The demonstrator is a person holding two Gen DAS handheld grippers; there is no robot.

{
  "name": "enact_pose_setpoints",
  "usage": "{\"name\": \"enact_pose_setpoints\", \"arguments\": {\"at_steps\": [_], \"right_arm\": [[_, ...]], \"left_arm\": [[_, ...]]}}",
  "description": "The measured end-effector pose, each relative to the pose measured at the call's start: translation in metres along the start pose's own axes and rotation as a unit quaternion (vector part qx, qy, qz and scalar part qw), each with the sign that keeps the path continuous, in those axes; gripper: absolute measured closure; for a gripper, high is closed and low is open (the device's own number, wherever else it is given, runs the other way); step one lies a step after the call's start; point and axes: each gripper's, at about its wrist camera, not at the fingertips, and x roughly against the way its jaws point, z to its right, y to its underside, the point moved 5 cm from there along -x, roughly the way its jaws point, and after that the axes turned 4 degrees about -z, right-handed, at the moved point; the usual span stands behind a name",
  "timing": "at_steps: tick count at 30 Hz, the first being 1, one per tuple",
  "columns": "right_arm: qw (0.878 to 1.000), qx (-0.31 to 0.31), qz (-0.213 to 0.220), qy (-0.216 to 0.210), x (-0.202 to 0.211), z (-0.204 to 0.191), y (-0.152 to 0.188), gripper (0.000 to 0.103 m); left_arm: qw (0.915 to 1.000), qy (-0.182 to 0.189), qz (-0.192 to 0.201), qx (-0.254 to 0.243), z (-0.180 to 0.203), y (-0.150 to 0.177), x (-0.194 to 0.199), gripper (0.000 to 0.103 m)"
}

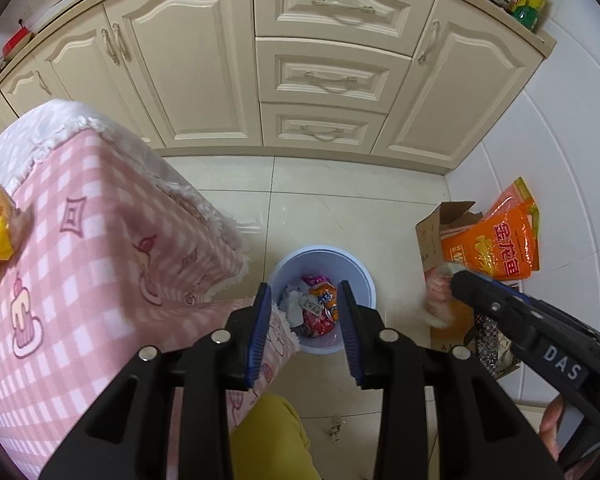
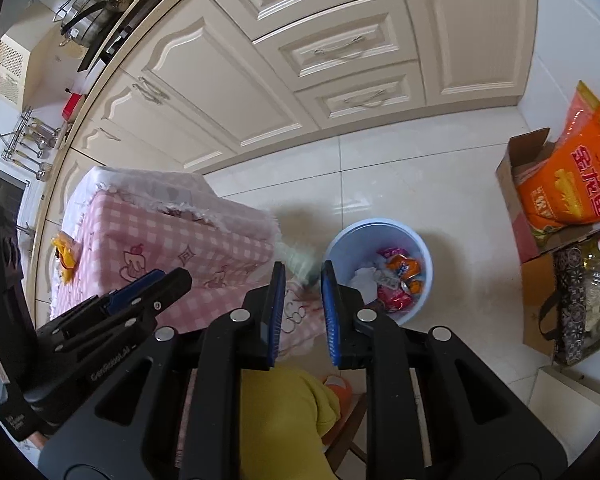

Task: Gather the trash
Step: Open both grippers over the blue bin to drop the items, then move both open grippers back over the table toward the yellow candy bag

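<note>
The fingers of the left gripper (image 1: 305,332) are held moderately apart with nothing between them. Through the gap the blue bin (image 1: 320,254) is seen, upright on the floor just off the corner of the surface (image 1: 80,240), its mouth facing up and its near wall cut off by the fingers. Crumpled wrappers (image 1: 318,308) are heaped inside; their separate shapes are hard to make out.

The fingers of the right gripper (image 2: 302,312) are set narrowly apart, and no pad is seen pressing on anything. Just beyond their tips a pale, smeared piece of trash (image 2: 300,260) is seen, its long axis running from upper left down toward the tips; what it is cannot be told. Whether it touches the tips cannot be told either.

Near the surface's far left edge, a yellow wrapper (image 2: 66,254) is partly cut off. A yellow trouser leg (image 1: 268,440) is largely hidden below the fingers.
</note>
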Motion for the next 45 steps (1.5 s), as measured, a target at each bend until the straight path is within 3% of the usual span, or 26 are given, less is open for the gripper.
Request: {"name": "enact_pose_setpoints", "arguments": {"at_steps": [1,2,18,28,45], "right_arm": [[1.000,0.000,0.003,0.004,0.001,-0.001,0.000,0.052],[1.000,0.002,0.009,0.006,0.003,-0.002,-0.001,0.044],[0.999,0.010,0.029,0.023,0.033,-0.018,0.020,0.044],[0.998,0.020,0.049,0.029,0.060,-0.040,0.042,0.044],[0.992,0.085,0.085,0.033,0.091,-0.135,0.084,0.043]], "left_arm": [[1.0000,0.000,0.001,0.001,-0.001,0.000,0.001,0.070],[1.0000,-0.001,0.002,0.001,-0.002,0.000,0.003,0.070],[0.9996,0.009,0.020,-0.019,0.003,0.014,0.028,0.070],[0.9982,0.022,0.048,-0.028,0.000,0.032,0.063,0.070],[0.9927,0.026,0.117,0.013,-0.072,0.069,0.141,0.069]]}}
